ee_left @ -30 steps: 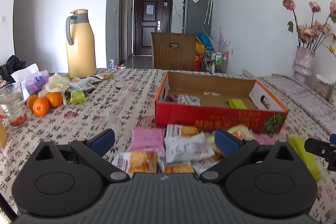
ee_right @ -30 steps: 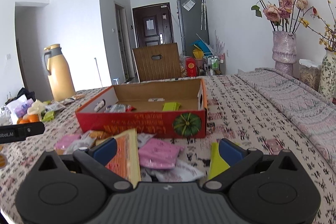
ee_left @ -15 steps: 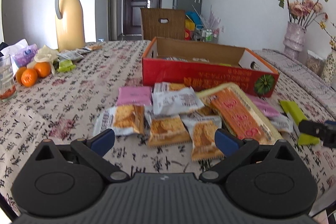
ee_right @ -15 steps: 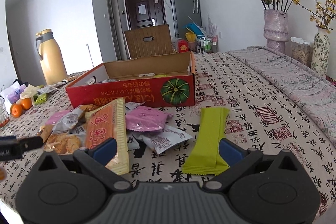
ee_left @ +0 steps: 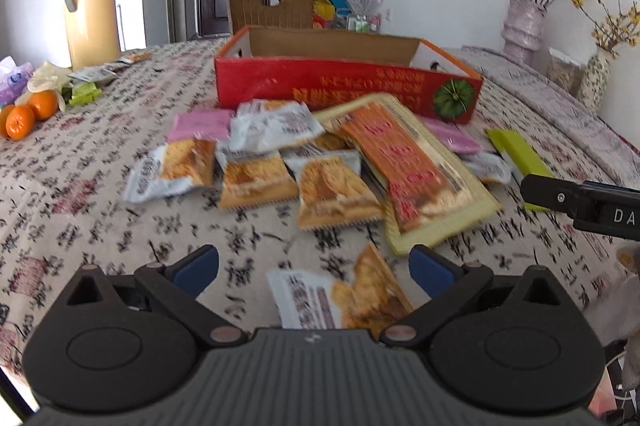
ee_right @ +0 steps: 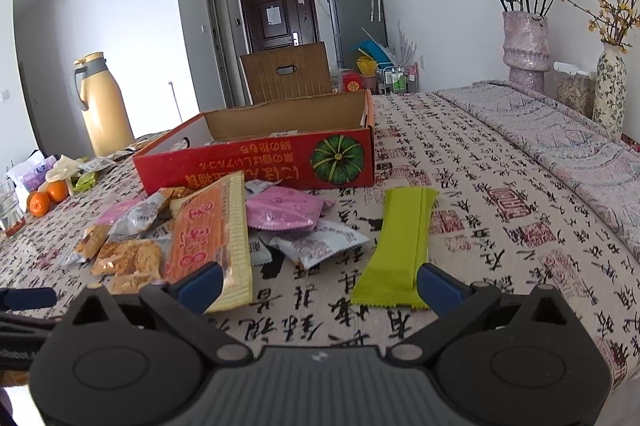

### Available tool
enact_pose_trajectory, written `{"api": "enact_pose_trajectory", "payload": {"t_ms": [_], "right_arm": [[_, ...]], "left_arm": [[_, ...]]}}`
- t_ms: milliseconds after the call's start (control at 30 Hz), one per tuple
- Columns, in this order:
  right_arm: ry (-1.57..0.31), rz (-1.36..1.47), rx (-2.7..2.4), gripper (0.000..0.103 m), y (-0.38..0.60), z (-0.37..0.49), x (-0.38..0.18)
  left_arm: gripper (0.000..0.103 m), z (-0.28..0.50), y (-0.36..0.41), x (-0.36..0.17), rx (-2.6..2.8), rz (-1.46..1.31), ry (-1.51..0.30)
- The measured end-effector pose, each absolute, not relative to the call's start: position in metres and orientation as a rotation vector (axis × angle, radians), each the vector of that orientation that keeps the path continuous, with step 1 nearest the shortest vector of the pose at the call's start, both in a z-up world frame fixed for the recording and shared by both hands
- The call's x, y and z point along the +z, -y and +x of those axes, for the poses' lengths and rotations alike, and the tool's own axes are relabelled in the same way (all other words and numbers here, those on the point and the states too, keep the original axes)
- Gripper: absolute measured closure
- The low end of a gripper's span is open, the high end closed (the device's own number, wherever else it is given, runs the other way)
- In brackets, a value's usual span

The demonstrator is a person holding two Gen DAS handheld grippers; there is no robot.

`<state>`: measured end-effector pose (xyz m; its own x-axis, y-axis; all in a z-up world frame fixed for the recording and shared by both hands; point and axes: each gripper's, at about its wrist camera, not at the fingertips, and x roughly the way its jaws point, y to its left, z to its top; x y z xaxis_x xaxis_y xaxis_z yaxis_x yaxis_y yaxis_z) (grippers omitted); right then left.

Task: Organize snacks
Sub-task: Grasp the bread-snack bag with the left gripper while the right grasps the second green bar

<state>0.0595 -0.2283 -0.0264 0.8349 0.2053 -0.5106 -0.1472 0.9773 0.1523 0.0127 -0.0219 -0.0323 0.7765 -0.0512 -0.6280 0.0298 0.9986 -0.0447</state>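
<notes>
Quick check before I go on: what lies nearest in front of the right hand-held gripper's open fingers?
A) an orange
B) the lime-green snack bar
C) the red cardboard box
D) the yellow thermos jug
B: in the right wrist view the lime-green snack bar lies flat on the tablecloth, its near end just ahead of the right hand-held gripper, whose jaws are open and empty.

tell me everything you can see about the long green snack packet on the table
The green packet is a long, narrow, yellow-green wrapper, smooth and plastic-looking, with crimped ends and a seam down its middle. No printing shows on the upward face. It lies flat on the patterned tablecloth, apart from the snack pile, in front of the red box. Its near end sits by the right gripper, whose fingers are spread and not touching it.
</notes>
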Motion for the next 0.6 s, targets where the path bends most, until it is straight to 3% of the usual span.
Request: {"api": "enact_pose_trajectory", "payload": {"t_ms": [300, 367, 533, 600], "right_arm": [[-0.578, 0.118, 0.187, 0.0, 0.235, 0.045, -0.038], [-0.578, 0.116, 0.187, 0.0, 0.235, 0.043, -0.039], [-0.575, 0.115, 0.189, 0.0, 0.235, 0.04, -0.039], [-0.575, 0.114, 0.189, 0.0, 0.234, 0.04, -0.039]], "left_arm": [[0.0, 0.008, 0.03, -0.047, -0.014, -0.032, -0.735], [0.004, 0.007, 0.03, -0.047, -0.01, -0.035, -0.733], [0.034, 0.003, 0.03, -0.044, -0.009, -0.022, -0.716], [0.039, 0.001, 0.028, -0.042, -0.012, -0.028, -0.712]]}}
